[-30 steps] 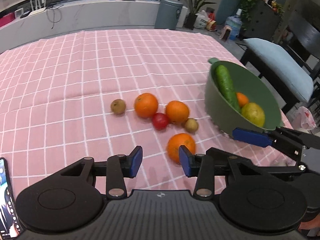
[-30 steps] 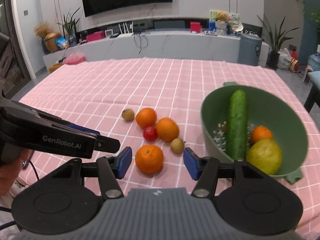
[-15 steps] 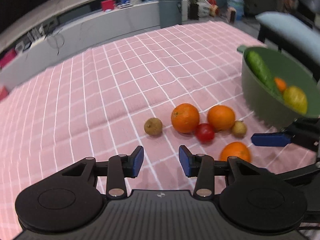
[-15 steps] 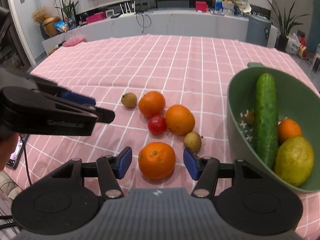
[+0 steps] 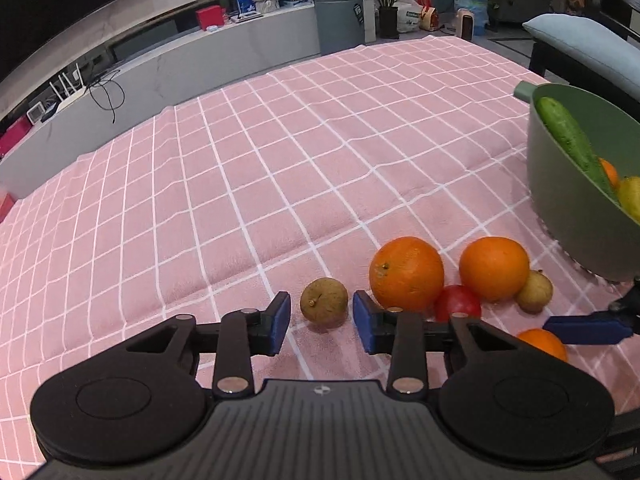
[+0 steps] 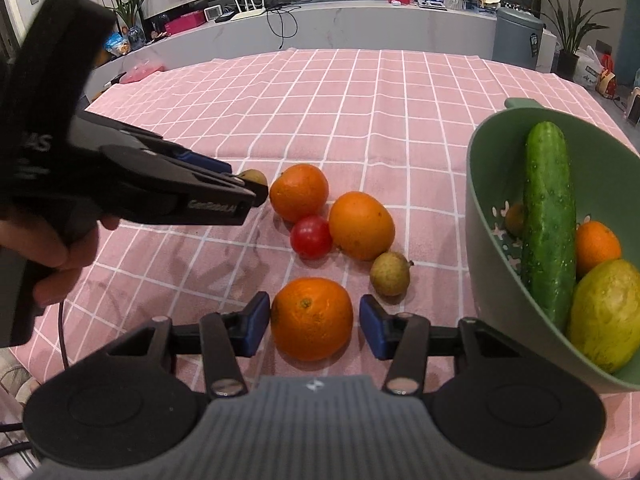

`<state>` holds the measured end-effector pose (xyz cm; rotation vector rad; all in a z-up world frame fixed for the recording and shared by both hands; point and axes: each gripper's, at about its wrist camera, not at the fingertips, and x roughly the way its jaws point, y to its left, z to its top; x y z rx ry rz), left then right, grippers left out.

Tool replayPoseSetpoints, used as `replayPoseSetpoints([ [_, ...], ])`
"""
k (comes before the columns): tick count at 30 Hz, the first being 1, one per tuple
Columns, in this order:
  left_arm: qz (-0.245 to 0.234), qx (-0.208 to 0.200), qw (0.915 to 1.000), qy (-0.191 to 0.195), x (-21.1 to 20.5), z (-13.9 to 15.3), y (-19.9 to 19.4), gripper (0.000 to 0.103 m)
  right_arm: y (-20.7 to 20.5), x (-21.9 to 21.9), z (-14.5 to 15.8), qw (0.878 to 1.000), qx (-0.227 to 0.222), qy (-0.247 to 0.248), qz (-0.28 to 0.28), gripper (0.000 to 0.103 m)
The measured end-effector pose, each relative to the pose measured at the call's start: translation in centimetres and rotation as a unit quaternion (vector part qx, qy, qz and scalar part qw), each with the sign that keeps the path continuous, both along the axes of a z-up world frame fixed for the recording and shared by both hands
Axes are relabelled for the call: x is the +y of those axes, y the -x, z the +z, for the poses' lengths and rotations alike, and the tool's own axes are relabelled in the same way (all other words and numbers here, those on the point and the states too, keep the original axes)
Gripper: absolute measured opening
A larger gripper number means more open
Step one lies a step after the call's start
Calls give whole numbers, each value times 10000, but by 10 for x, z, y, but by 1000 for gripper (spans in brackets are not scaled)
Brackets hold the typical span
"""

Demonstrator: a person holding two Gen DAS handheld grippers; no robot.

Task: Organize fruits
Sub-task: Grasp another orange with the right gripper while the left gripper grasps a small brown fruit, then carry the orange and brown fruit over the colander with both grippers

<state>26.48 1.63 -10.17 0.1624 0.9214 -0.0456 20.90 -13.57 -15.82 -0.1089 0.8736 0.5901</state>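
Observation:
My left gripper [image 5: 322,322] is open with a small brown kiwi-like fruit [image 5: 324,301] between its pads on the pink checked cloth. My right gripper [image 6: 314,326] is open around an orange [image 6: 312,319], pads close to its sides. Two more oranges [image 6: 299,192] [image 6: 361,225], a red tomato [image 6: 311,237] and a second small brown fruit [image 6: 389,273] lie just beyond. The green colander bowl [image 6: 486,216] at right holds a cucumber [image 6: 549,220], a small orange and a yellow-green fruit. The left gripper shows in the right wrist view [image 6: 244,190].
The bowl [image 5: 560,200] stands near the table's right edge. A chair with a light blue cushion [image 5: 580,46] is beyond it. A grey counter with clutter runs behind the table's far edge.
My left gripper has moved forward and left, so the small brown fruit now sits between its pads. My right gripper has closed in on the near orange, which now lies between its pads.

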Motion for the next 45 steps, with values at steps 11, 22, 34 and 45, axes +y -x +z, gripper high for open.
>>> replayPoseSetpoints([
  [11, 185, 24, 9998, 40, 0, -5, 0, 30, -1, 2, -2, 10000, -28, 22, 76, 41],
  [22, 568, -356, 9966, 478, -1, 35, 35, 29, 9, -9, 24, 9995, -179, -198, 143, 40],
  [34, 159, -731, 9883, 1332, -55, 99, 66, 29, 26, -72, 83, 9952, -910, -353, -107, 40],
  [45, -723, -554, 9875, 1283, -134, 111, 53, 30, 14, -147, 99, 9901, -1259, 169, -598, 40],
])
